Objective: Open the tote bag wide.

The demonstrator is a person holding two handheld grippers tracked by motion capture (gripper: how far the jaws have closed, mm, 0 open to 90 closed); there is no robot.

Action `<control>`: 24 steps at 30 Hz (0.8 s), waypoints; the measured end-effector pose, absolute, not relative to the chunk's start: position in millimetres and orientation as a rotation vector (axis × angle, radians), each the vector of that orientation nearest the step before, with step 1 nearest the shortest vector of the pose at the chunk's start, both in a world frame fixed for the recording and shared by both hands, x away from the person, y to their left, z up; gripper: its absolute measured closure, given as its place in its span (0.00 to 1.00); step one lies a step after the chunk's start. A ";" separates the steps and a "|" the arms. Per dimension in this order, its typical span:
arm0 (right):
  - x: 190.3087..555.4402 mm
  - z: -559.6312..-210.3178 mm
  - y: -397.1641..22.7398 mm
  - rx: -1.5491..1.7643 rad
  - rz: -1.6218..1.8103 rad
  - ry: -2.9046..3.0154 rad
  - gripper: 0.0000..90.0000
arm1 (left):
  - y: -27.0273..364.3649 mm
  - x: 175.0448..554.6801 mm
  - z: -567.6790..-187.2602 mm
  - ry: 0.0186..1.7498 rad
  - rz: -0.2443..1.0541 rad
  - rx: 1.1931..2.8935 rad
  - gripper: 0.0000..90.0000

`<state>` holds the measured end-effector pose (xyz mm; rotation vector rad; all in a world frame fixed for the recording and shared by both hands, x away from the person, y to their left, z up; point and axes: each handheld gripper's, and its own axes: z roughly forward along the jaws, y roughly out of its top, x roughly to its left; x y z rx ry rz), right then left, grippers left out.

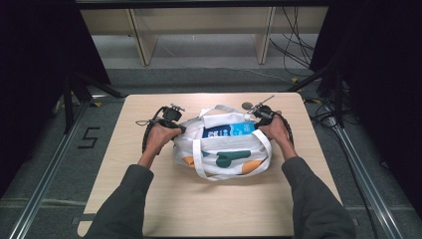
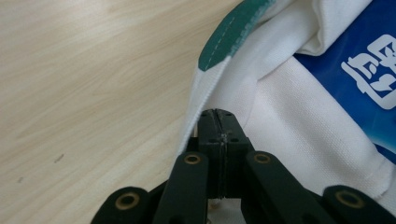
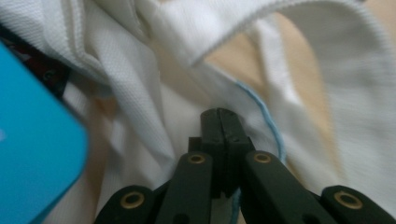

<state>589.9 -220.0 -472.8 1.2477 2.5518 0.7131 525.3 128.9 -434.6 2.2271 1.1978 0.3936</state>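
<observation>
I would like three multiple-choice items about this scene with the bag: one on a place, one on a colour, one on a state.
1. Where is the blue package?
A. inside the tote bag
B. beside the bag
C. on the floor

2. What colour is the bag's fabric mostly?
A. black
B. white
C. red

3. How is the left gripper?
A. wide open
B. lying on the table
C. shut on the bag's edge

Answers: 1 A, it shows through the bag's mouth; 2 B, white cloth with green and orange shapes; 3 C, its jaws meet at the cloth.
</observation>
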 end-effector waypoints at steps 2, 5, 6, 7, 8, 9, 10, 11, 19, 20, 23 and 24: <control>583.1 -450.9 -225.2 1.250 0.751 2.505 1.00 | 127.2 516.5 -425.7 1.155 0.363 2.199 0.93; 566.1 -420.2 -230.4 1.116 0.894 2.475 1.00 | 119.7 500.2 -417.1 1.072 0.340 2.193 0.91; 556.6 -411.2 -228.6 1.095 0.904 2.500 1.00 | 116.7 495.9 -418.0 1.061 0.316 2.194 0.90; 545.5 -405.5 -223.8 1.078 0.940 2.506 1.00 | 114.6 491.8 -419.6 1.040 0.291 2.206 0.90; 534.2 -400.6 -220.0 1.026 0.926 2.515 1.00 | 112.9 486.2 -420.7 1.021 0.297 2.223 0.91; 521.4 -395.6 -216.4 0.967 0.922 2.544 1.00 | 112.2 480.1 -422.0 0.996 0.300 2.250 0.91; 509.4 -393.6 -214.2 0.936 0.935 2.554 1.00 | 112.7 473.4 -424.0 0.976 0.292 2.273 0.91; 498.6 -393.2 -214.0 0.860 0.955 2.593 1.00 | 114.5 466.6 -426.4 0.959 0.291 2.287 0.91; 423.0 -425.2 -221.0 0.725 0.819 2.774 1.00 | 117.8 447.5 -433.7 0.930 0.272 2.281 0.94; 421.3 -422.6 -220.9 0.746 0.844 2.755 1.00 | 117.1 448.8 -431.0 0.936 0.278 2.276 0.92; 427.1 -402.6 -219.3 0.758 0.964 2.660 1.00 | 111.3 453.0 -423.0 0.940 0.266 2.220 0.91; 430.8 -397.1 -217.1 0.746 0.995 2.623 1.00 | 106.3 454.0 -422.4 0.929 0.262 2.205 0.91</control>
